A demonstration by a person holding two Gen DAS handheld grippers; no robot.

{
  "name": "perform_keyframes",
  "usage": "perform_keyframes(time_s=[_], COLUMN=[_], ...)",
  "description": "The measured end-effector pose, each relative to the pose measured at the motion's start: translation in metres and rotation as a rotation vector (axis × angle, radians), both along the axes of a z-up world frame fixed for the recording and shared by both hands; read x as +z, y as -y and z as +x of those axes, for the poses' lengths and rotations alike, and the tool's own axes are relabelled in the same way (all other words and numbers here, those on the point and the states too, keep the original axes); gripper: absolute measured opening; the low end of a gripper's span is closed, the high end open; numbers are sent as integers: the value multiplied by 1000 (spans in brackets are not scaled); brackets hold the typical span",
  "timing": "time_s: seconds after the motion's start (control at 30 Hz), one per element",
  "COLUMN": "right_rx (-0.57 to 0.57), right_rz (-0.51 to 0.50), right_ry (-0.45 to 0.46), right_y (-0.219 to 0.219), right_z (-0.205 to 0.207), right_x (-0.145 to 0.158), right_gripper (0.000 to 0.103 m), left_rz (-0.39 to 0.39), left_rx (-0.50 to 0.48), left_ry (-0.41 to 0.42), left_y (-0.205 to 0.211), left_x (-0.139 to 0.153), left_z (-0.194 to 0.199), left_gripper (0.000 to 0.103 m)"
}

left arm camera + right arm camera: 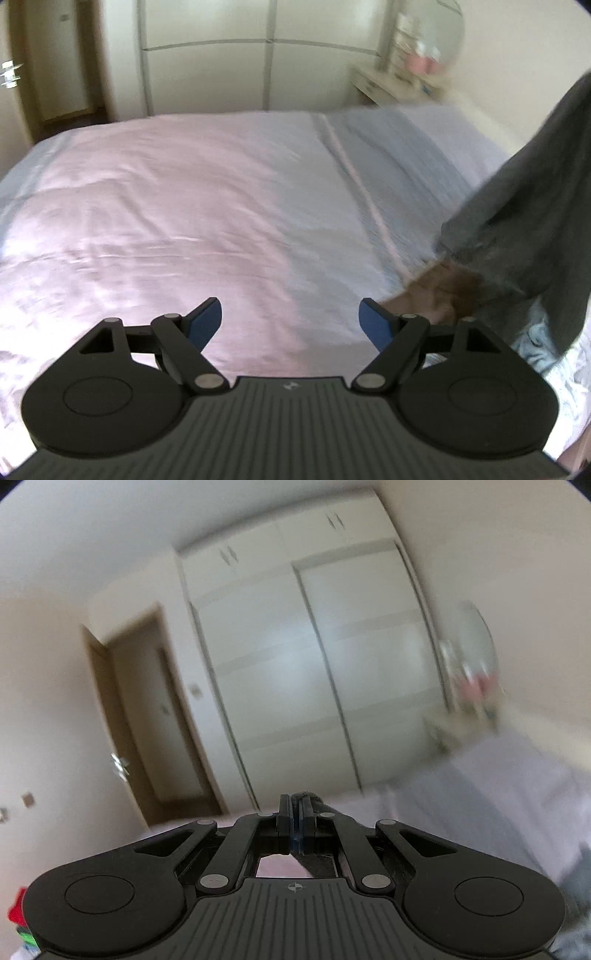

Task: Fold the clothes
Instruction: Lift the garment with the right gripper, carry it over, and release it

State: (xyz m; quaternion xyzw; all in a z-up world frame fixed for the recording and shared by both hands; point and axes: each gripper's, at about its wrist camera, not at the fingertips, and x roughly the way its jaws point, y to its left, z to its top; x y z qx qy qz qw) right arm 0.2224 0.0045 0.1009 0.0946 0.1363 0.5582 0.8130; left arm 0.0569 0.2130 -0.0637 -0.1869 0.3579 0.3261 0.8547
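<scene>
The left wrist view looks down over a bed (184,206) with a pale pink and lilac cover, where the left claw (290,321) hangs wide open with nothing between its blue pads, and at the right edge a dark grey garment (528,206) hangs in the air above the cover beside a blurred hand (436,291). The right wrist view points nearly level at a white wardrobe (295,664) and a doorway (147,720). Only here does the right claw (296,818) show, pressed shut on a fold of that grey garment.
</scene>
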Motion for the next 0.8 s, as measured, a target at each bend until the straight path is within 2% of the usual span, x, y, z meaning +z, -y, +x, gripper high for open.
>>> perform_keyframes(time_s=[0.13, 0.27, 0.33, 0.4, 0.43, 0.47, 0.5, 0.53, 0.67, 0.8], right_rx=[68, 122, 154, 169, 164, 157, 151, 146, 138, 180], right_rz=[108, 140, 106, 23, -20, -64, -96, -125, -276, -425], right_ry=[30, 65, 52, 14, -14, -44, -60, -73, -152, -192], right_y=[-16, -36, -51, -68, -75, -82, -85, -87, -92, -77], right_z=[-51, -108, -134, -152, -161, -170, -179, -187, -213, -243], right_x=[51, 81, 83, 73, 63, 51, 38, 25, -34, -71], right_gripper=[0, 0, 1, 2, 20, 64, 85, 92, 92, 92], left_rz=[33, 60, 74, 88, 92, 93, 94, 91, 67, 35], left_rx=[93, 175, 209, 242, 258, 273, 288, 305, 375, 431], left_ry=[46, 76, 86, 85, 80, 72, 63, 48, -16, -91], left_y=[-16, -27, -28, -28, -28, -28, -28, -27, -22, -6], left_x=[21, 38, 44, 47, 47, 46, 44, 41, 24, 1], left_z=[-80, -158, -196, -232, -249, -266, -284, -299, -353, -398], left_gripper=[79, 79, 79, 79, 79, 79, 79, 79, 79, 79])
